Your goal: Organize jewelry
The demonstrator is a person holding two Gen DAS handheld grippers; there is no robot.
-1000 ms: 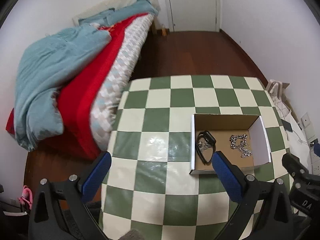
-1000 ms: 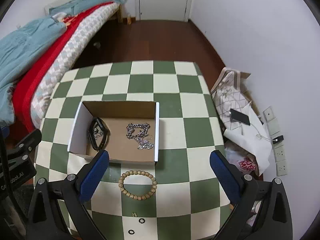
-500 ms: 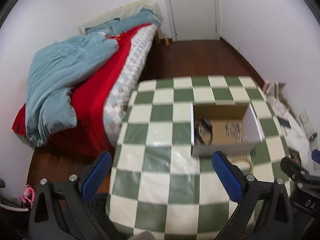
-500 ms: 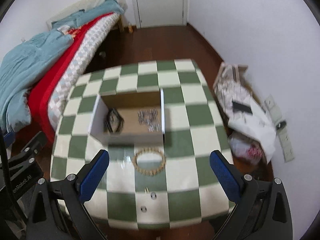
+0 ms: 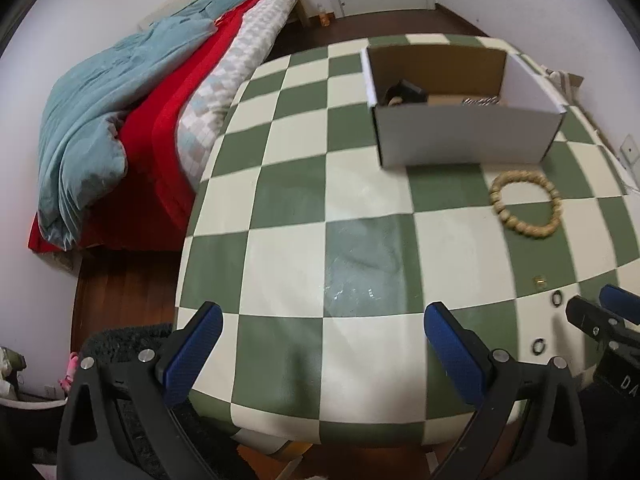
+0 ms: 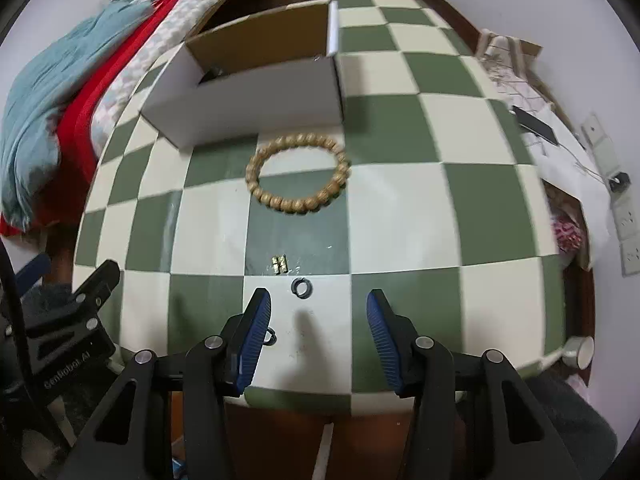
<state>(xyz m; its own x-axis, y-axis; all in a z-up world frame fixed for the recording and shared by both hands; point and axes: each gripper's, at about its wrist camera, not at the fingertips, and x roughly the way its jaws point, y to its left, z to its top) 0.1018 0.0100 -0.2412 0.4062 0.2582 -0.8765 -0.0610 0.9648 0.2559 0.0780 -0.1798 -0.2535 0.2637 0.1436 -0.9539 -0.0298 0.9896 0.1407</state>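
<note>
A white cardboard box (image 5: 464, 136) (image 6: 248, 96) stands on the green-and-cream checkered table; a black band (image 5: 404, 94) and a silver chain (image 5: 480, 101) lie inside. A wooden bead bracelet (image 5: 524, 204) (image 6: 298, 174) lies in front of the box. A small gold piece (image 6: 279, 264) (image 5: 540, 281) and two dark rings (image 6: 302, 287) (image 6: 269, 336) lie near the front edge. My right gripper (image 6: 318, 316) is open and empty, low over the table just behind the nearer ring. My left gripper (image 5: 320, 340) is open and empty over the table's front left part.
A bed with a red and blue blanket (image 5: 120, 120) lies to the left. A white bag, a phone (image 6: 534, 124) and clutter lie on the floor to the right, by a wall with sockets (image 6: 628, 220). A white cup (image 6: 580, 352) sits at the table's right corner.
Both grippers have dropped lower and pulled back toward the table's front edge. The right gripper's fingers have narrowed and now sit close to the small rings.
</note>
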